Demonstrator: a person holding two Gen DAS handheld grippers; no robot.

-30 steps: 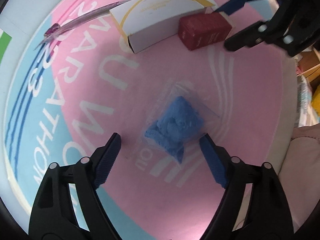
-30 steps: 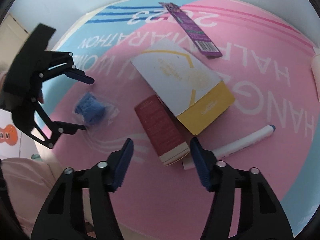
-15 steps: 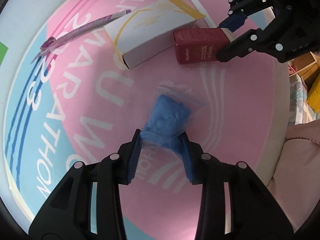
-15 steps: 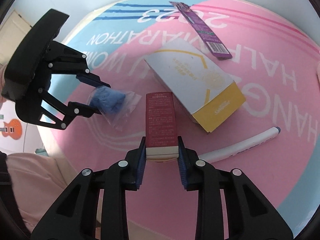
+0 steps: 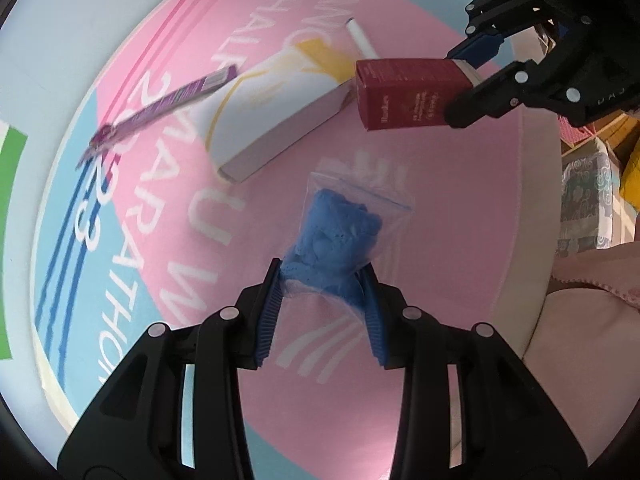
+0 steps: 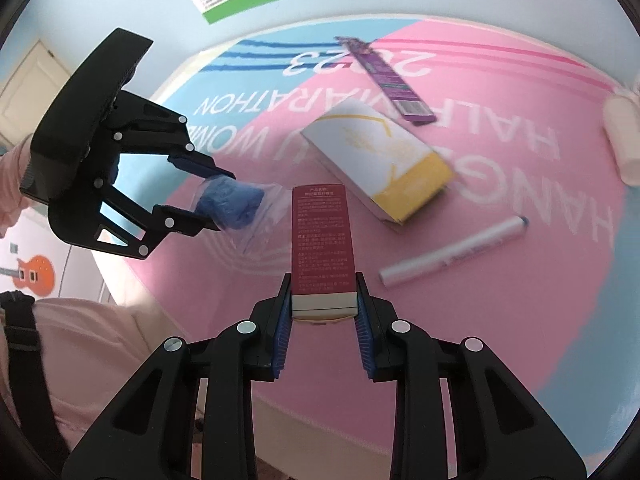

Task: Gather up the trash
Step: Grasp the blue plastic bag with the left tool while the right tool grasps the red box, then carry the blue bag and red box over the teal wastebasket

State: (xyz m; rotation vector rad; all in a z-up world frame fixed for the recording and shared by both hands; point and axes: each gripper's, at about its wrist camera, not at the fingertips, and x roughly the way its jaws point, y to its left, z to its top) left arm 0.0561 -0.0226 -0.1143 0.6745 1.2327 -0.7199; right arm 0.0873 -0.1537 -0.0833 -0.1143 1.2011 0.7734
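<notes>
Left gripper [image 5: 322, 286]: I have the fingers [image 5: 267, 312] clamped on the clear bag of blue material [image 5: 334, 236]. The bag hangs forward from the pads above the desk [image 5: 460, 216]; whether its far edge touches the pink banner surface I cannot tell from the left wrist view, which is blurred there.

Right gripper [image 6: 323, 312]: fingers closed on the near end of the dark red carton [image 6: 323, 240], pads pressing both narrow sides. Carton points away from the camera and is off the desk.

On the desk: white and yellow box [image 6: 380, 164], lying flat beyond the red carton; purple strip package [image 6: 386, 80] just beyond the box; white pen [image 6: 452, 252] to the right, apart from the box. A pink sleeve [image 5: 592, 320] shows at the desk edge.
</notes>
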